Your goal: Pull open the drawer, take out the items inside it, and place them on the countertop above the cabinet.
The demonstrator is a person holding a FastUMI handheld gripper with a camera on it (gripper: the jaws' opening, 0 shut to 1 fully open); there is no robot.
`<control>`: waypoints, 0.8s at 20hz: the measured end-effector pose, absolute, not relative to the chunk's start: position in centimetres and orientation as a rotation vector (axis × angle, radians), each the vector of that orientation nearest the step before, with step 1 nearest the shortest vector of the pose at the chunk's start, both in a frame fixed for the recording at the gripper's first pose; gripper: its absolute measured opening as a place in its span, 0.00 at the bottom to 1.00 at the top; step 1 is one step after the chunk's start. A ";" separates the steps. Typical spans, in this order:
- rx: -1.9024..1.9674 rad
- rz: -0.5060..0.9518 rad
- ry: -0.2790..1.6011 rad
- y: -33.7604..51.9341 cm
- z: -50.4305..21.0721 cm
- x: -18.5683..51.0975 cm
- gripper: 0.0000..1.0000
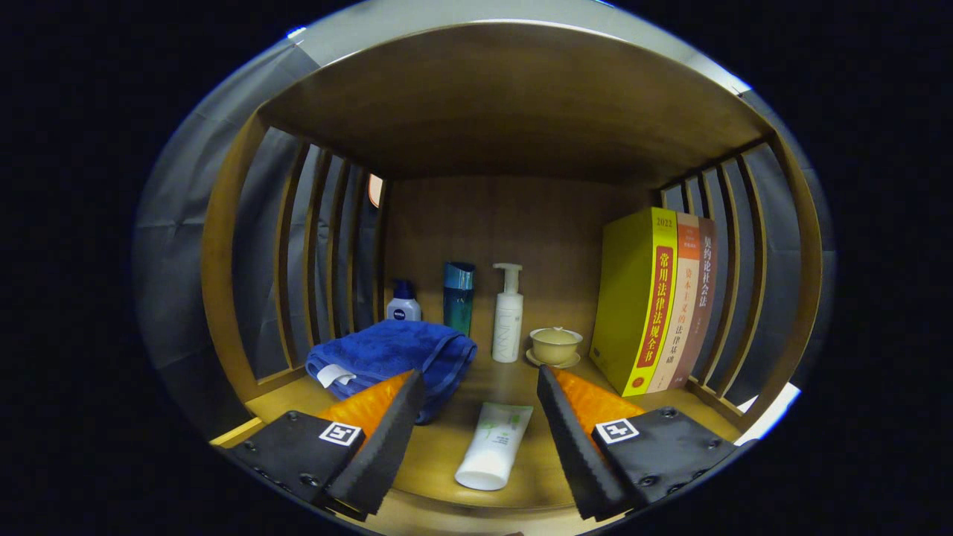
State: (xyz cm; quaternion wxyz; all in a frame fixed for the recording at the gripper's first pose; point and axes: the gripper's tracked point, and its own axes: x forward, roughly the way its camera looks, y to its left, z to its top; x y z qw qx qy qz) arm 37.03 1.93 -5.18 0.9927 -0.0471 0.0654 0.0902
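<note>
My gripper point(480, 391) is open, its two fingers spread wide over the wooden countertop point(521, 380) inside a shelf alcove. A white tube with a green print point(493, 447) lies flat on the countertop between the fingers, touching neither. A folded blue towel point(391, 356) rests just ahead of the left finger, partly hidden by it.
Against the back wall stand a small blue-capped bottle point(403, 301), a teal bottle point(458, 296) and a white pump bottle point(508, 314). A lidded cream cup on a saucer point(555, 346) sits beside three upright books point(659, 301). Wooden slats point(313, 260) close both sides.
</note>
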 end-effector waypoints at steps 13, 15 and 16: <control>-0.096 0.212 -0.133 1.9 4.6 18.0 0.98; -0.100 0.197 -0.134 0.9 2.9 14.3 0.98; -0.099 0.193 -0.121 0.7 1.5 12.8 0.98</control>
